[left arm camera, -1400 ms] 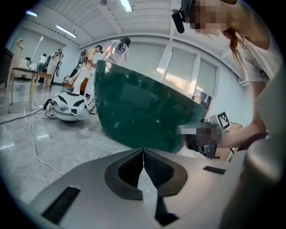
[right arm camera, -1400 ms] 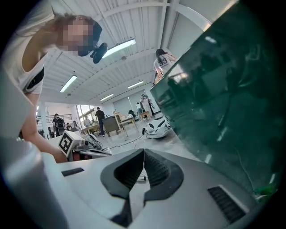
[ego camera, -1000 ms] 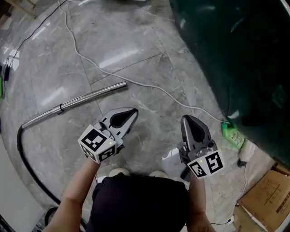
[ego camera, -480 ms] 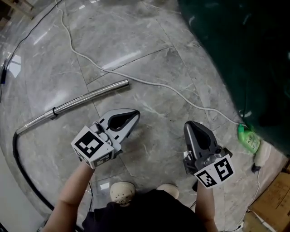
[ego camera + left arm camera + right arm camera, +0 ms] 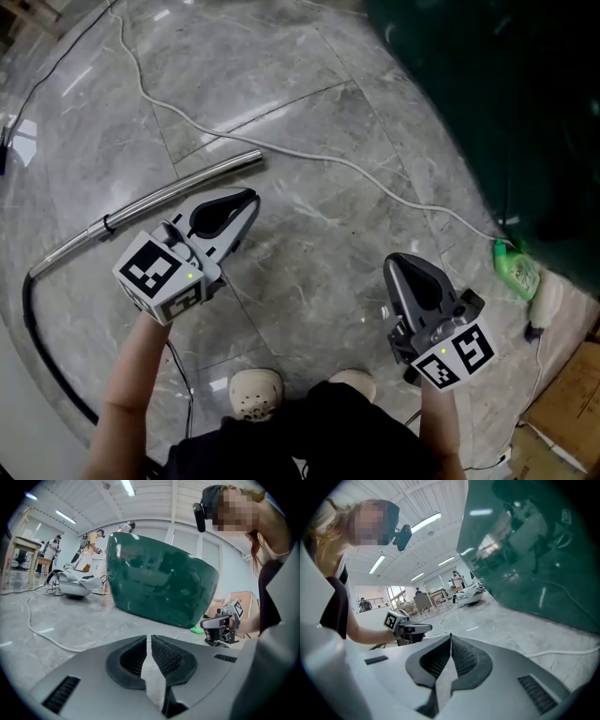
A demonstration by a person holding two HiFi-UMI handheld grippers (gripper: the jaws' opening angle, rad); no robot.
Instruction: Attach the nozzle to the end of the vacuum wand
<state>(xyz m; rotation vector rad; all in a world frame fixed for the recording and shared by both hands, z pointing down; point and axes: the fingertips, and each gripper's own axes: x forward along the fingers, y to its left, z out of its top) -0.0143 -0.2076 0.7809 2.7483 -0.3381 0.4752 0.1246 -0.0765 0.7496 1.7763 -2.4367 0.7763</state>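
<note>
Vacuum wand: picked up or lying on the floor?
Lying on the floor; the vacuum wand is apart from the left hand-held gripper, whose jaws are shut and empty.

Left tool [image 5: 246,199] shifted closer to vacuum wand [image 5: 150,204]; right tool [image 5: 401,264] drifted lower in head view.

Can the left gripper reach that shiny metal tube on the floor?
Probably yes. The left gripper hangs right beside the metal tube, with only bare floor between them and nothing in the way. Its jaws are shut, though, so they would have to open first.
</note>
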